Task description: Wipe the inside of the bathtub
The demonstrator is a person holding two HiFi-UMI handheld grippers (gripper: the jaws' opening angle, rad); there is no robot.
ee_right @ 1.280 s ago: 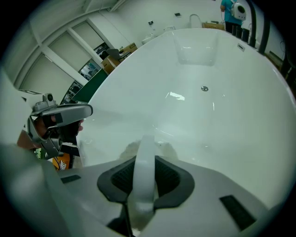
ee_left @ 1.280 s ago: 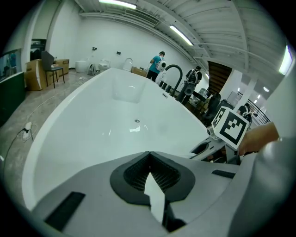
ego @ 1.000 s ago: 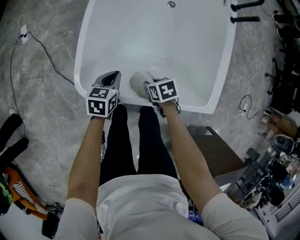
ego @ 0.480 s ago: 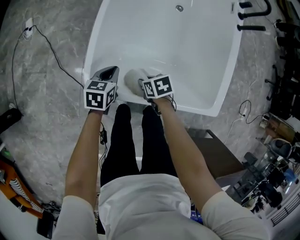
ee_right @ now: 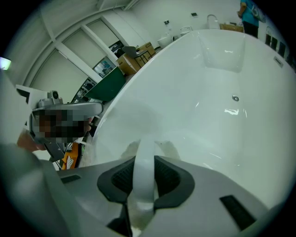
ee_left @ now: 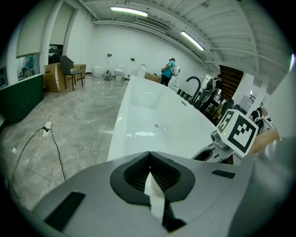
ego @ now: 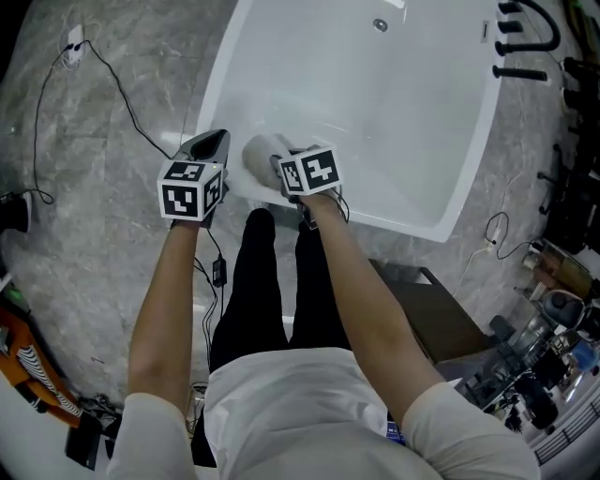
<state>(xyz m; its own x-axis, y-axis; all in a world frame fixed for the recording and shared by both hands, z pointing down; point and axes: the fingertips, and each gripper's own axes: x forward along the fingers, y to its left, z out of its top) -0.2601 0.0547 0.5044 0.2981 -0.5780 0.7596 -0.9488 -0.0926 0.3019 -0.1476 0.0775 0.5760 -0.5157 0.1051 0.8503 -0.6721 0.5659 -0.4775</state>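
Note:
The white bathtub (ego: 217, 89) fills the upper middle of the head view, its drain (ego: 380, 25) at the far end. My right gripper (ego: 281, 161) is shut on a white cloth (ego: 261, 155), which lies against the tub's inner wall at the near end. In the right gripper view the cloth (ee_right: 143, 162) runs up between the jaws of the right gripper (ee_right: 143, 178) and spreads on the tub wall (ee_right: 208, 83). My left gripper (ego: 211, 142) hovers at the tub's near left rim, jaws shut. In the left gripper view a thin white sliver shows in the left gripper (ee_left: 149, 169).
A black cable (ego: 112, 75) trails over the marble floor left of the tub to a plug (ego: 73, 39). Black taps (ego: 525, 42) stand at the tub's far right. A dark box (ego: 441, 309) and cluttered gear sit at the right. The person's legs stand against the tub's near end.
My right gripper has slid the cloth leftwards along the tub's near end towards the left corner. The left gripper has kept beside it, now at the rim's corner.

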